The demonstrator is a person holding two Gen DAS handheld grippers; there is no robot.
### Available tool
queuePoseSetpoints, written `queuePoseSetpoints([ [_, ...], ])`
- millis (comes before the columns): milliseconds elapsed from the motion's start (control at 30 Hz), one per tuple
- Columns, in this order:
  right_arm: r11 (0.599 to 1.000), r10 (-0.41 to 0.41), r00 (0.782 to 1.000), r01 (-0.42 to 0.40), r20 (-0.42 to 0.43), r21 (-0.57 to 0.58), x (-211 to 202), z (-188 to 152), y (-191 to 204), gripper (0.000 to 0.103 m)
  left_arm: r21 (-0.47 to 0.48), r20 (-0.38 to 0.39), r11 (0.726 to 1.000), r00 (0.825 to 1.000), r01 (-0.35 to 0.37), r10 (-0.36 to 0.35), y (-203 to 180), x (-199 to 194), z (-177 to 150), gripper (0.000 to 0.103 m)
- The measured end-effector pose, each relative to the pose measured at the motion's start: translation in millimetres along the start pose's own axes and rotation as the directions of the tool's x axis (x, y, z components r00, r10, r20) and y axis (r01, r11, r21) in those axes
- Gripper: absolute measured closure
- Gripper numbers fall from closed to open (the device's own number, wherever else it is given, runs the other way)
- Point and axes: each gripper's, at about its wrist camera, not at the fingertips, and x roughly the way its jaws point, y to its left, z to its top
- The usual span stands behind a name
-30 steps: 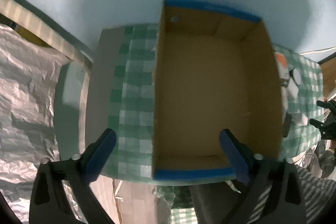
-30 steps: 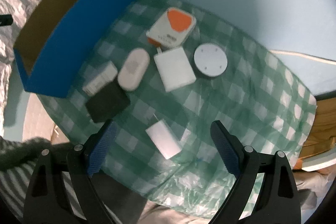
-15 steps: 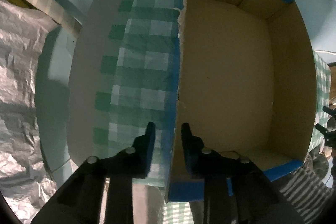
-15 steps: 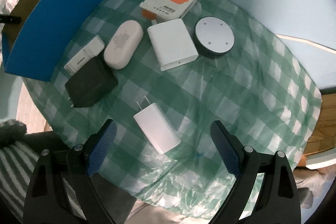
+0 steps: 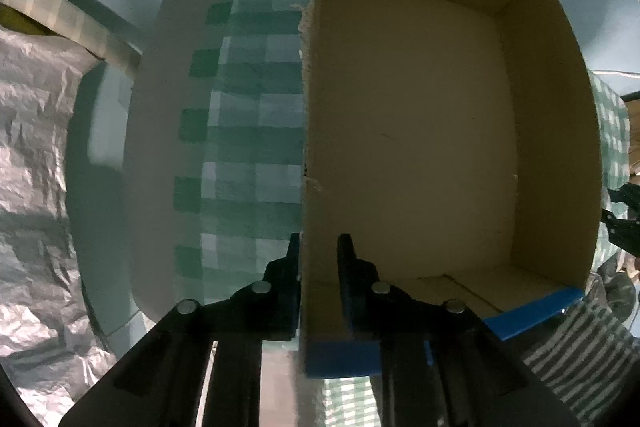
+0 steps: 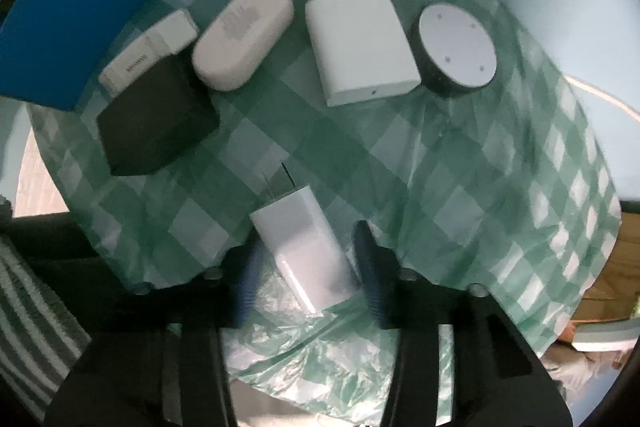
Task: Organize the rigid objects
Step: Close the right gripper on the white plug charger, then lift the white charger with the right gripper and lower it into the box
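We log the left claw (image 5: 318, 259) closing astride the side wall of the cardboard box (image 5: 420, 131); the right claw (image 6: 308, 263) closing around the white charger (image 6: 304, 243) lying on the tabletop (image 6: 460, 187), pads not clearly pressing yet. Risks: charger sits skewed between the jaws, so it may twist or slip; a loose pinch may tip the box.

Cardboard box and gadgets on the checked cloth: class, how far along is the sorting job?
Done: nothing; the blue-edged cardboard box looks empty. In hand: the left tool is closing astride the box's wall, and the right tool is closing around the white wall charger. Left: that charger, plus six gadgets on the green checked cloth, including the black block and round puck.
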Motion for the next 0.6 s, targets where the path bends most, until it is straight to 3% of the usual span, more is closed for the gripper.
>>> queuePoseSetpoints([
  [133,0.999,0.024,1.0,-0.024,0.0,0.036,4.2,5.5,-1.7,0.076,-0.02,-0.008,1.0,1.0,0.003,-0.003,4.5,0.5,-1.2,0.094],
  [467,0.974,0.119,0.992,-0.122,0.027,0.19,3.5,9.3,-12.1,0.077,-0.015,-0.022,1.0,1.0,0.003,-0.003,6.7,2.1,-4.9,0.098],
  [600,0.971,0.126,0.991,-0.134,0.05,0.2,-6.3,11.3,-4.3,0.077,-0.017,-0.02,1.0,1.0,0.003,-0.004,7.7,2.2,-4.7,0.098],
])
